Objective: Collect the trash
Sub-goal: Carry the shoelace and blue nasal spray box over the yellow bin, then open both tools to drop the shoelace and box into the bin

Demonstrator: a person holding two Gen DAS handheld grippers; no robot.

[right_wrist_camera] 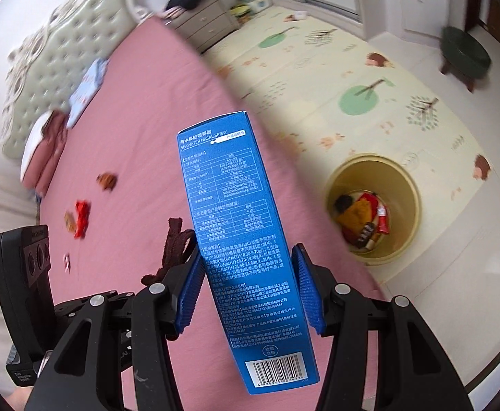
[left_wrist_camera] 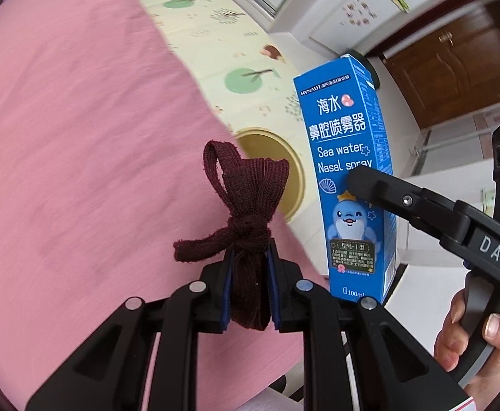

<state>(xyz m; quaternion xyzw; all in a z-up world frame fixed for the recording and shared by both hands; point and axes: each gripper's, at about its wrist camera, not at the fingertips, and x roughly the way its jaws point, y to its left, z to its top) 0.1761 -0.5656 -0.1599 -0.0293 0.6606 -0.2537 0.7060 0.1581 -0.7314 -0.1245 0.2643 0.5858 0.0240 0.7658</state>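
My left gripper is shut on a dark maroon knitted ribbon tied in a bow, held above the pink bed sheet. My right gripper is shut on a tall blue nasal spray box, its blue pads pressing both sides. That box also shows upright at the right of the left wrist view, held by the other gripper's black fingers. A yellow bin with trash in it stands on the floor beside the bed; its rim peeks out behind the ribbon.
Red and brown wrappers and other scraps lie on the pink sheet. A patterned play mat covers the floor, with a green stool beyond it. Pillows and a tufted headboard lie at the far end. A hand grips the right tool.
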